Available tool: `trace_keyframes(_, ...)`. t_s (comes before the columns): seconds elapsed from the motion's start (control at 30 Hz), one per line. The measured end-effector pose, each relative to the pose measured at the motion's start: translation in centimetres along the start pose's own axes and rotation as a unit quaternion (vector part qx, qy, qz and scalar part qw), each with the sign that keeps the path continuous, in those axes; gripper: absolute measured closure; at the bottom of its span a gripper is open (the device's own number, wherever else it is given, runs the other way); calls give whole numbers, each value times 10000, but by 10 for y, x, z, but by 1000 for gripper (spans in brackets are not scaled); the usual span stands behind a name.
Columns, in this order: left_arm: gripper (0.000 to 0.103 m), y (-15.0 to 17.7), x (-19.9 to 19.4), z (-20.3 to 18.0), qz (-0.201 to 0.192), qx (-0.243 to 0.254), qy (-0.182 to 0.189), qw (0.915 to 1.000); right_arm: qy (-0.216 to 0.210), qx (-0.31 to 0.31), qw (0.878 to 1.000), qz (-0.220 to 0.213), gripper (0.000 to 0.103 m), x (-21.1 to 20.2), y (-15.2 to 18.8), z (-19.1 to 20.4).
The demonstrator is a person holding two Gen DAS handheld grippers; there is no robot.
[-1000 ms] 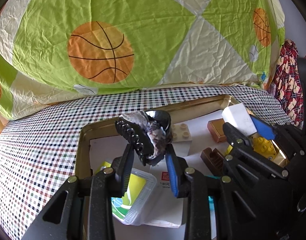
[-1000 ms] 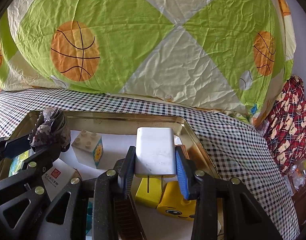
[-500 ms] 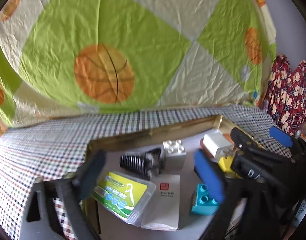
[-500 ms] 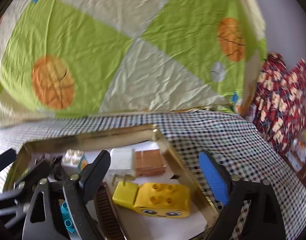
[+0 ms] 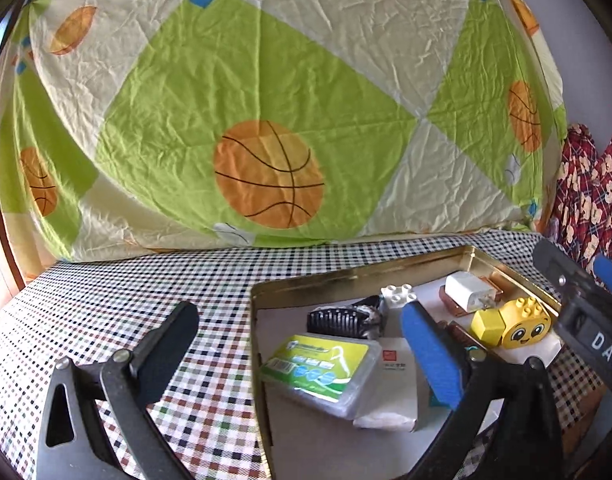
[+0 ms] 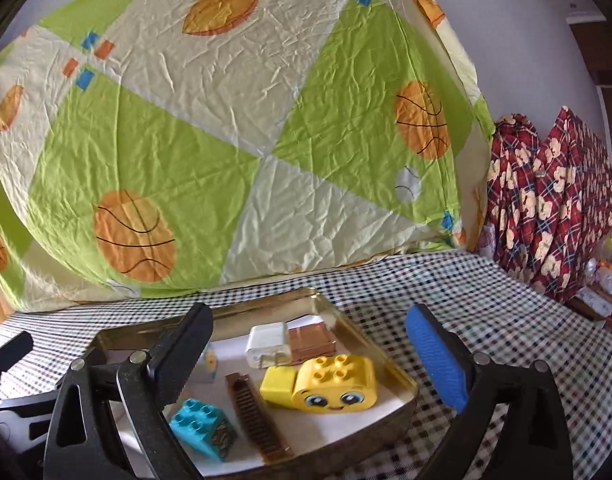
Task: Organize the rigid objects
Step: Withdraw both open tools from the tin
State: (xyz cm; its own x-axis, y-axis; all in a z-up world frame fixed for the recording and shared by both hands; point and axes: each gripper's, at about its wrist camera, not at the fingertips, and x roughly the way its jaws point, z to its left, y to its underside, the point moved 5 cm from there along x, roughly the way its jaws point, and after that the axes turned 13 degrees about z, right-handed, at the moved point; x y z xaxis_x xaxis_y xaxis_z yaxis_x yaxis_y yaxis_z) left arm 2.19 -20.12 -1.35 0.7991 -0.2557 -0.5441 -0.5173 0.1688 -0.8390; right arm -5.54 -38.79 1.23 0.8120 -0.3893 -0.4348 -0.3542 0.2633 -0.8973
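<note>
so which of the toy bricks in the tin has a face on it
The yellow brick, by the tin's right wall. The teal brick and white brick show none.

The left gripper [image 5: 302, 344] is built from black plastic arms with triangular cut-outs in their webs and round silver screw heads at the pivots. Its two fingers differ in colour — the left finger [image 5: 166, 354] carries a black pad, the right finger [image 5: 429, 354] a bright blue ribbed one. The right gripper [image 6: 309, 354] is of the same make: black linkage, silver screws, one black finger [image 6: 184, 354] and one blue-padded finger [image 6: 435, 362]. Seen from the left wrist camera, the right gripper's black body bears white letters — "DAS" is all that is readable.
</note>
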Motion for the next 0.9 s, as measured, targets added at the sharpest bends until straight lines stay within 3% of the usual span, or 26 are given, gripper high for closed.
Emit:
trace_keyframes(0.4,0,5,-24,2,-407,223,-103,9989,148,-360,9985,-397,4,-37,14,28)
trace_keyframes(0.63,0,6,-22,1,-282,201,3,9994,181,-268,9990,-299,4,-33,14,22)
trace_keyframes(0.73,1,6,-23,1,-345,193,153,9991,168,-295,9989,-313,4,-33,13,23)
trace_keyframes(0.9,1,7,-28,-5,-476,301,95,9984,133,-241,9992,-294,4,-32,14,22)
